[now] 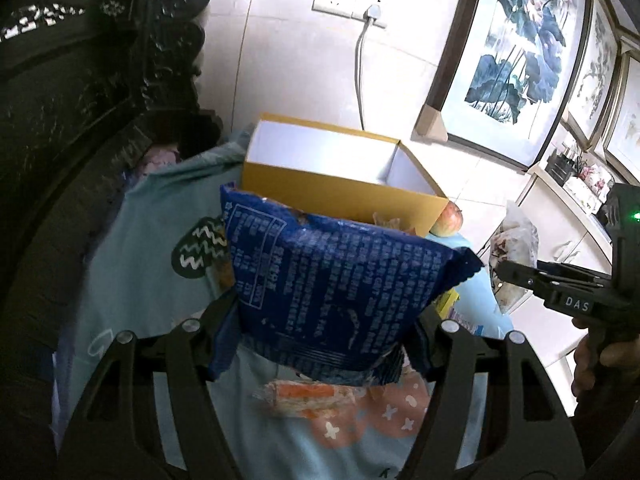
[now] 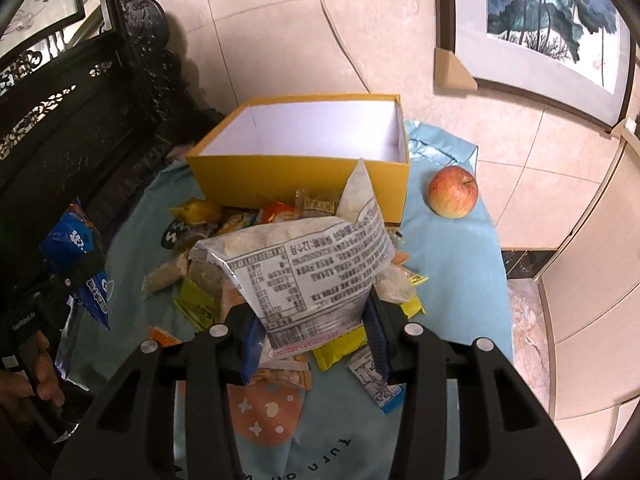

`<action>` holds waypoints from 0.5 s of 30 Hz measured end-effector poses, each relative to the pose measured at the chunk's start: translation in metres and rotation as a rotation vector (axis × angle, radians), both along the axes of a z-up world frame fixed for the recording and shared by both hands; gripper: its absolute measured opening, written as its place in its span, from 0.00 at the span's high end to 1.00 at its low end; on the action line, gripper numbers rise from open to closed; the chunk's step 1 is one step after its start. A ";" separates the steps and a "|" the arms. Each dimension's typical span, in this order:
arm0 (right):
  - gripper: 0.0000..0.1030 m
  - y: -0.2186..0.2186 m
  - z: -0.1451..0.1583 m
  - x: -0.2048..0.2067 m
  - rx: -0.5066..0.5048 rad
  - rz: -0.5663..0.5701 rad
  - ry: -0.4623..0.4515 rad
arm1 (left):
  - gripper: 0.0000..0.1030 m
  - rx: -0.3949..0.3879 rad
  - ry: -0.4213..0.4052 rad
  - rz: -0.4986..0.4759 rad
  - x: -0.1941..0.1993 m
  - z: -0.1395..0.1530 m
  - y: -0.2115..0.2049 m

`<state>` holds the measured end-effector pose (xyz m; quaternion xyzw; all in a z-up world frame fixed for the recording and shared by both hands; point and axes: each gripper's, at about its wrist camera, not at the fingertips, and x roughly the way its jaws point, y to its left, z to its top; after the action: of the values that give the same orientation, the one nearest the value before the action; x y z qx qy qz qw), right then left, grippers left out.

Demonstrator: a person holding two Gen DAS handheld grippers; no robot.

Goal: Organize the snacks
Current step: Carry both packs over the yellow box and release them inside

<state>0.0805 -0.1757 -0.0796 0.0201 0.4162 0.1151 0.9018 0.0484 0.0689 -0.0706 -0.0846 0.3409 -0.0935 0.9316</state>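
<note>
Both hands loaded: the left gripper (image 1: 320,320) is clamped on a blue snack bag (image 1: 332,284) held above the light-blue cloth (image 1: 132,240), just in front of the open yellow box (image 2: 298,178) at the cloth's far edge. The right gripper (image 2: 312,332) grips a white printed snack bag (image 2: 308,272) over the loose snack pile (image 2: 224,236), with an apple (image 2: 453,192) beside the box near the cloth's right edge.

Each handheld matte black plastic two-finger gripper (image 2: 316,340) has open-frame ribbed linkage arms joined by round silver pivot screws. The finger pads (image 2: 378,336) carry blue ribbed facing. Seen from the left wrist view, the other black gripper body (image 1: 568,296) bears white lettering "DAS" and a green indicator light.
</note>
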 end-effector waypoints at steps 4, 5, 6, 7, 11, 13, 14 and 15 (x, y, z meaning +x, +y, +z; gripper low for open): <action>0.57 -0.003 0.008 -0.001 0.007 -0.002 -0.019 | 0.33 0.022 -0.006 0.000 0.001 0.009 -0.006; 0.57 -0.003 0.011 -0.001 0.005 -0.002 -0.024 | 0.33 0.031 -0.010 -0.002 0.003 0.012 -0.009; 0.57 -0.004 0.013 0.001 0.004 -0.001 -0.028 | 0.33 0.037 -0.012 -0.002 0.005 0.014 -0.010; 0.57 -0.004 0.018 0.004 0.005 -0.002 -0.033 | 0.33 0.041 -0.014 -0.001 0.010 0.017 -0.013; 0.57 -0.006 0.034 0.027 0.008 -0.008 -0.060 | 0.33 0.033 -0.014 0.019 0.043 0.030 -0.021; 0.57 -0.008 0.042 0.045 0.015 -0.015 -0.065 | 0.33 0.023 -0.019 0.027 0.060 0.036 -0.025; 0.57 -0.008 0.047 0.056 0.018 -0.018 -0.069 | 0.33 0.020 -0.020 0.030 0.070 0.039 -0.027; 0.57 -0.008 0.051 0.066 0.017 -0.018 -0.072 | 0.33 0.017 -0.024 0.032 0.083 0.043 -0.031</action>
<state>0.1463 -0.1840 -0.0289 0.0273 0.3822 0.1110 0.9170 0.1317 0.0382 -0.0275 -0.0810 0.3292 -0.0769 0.9376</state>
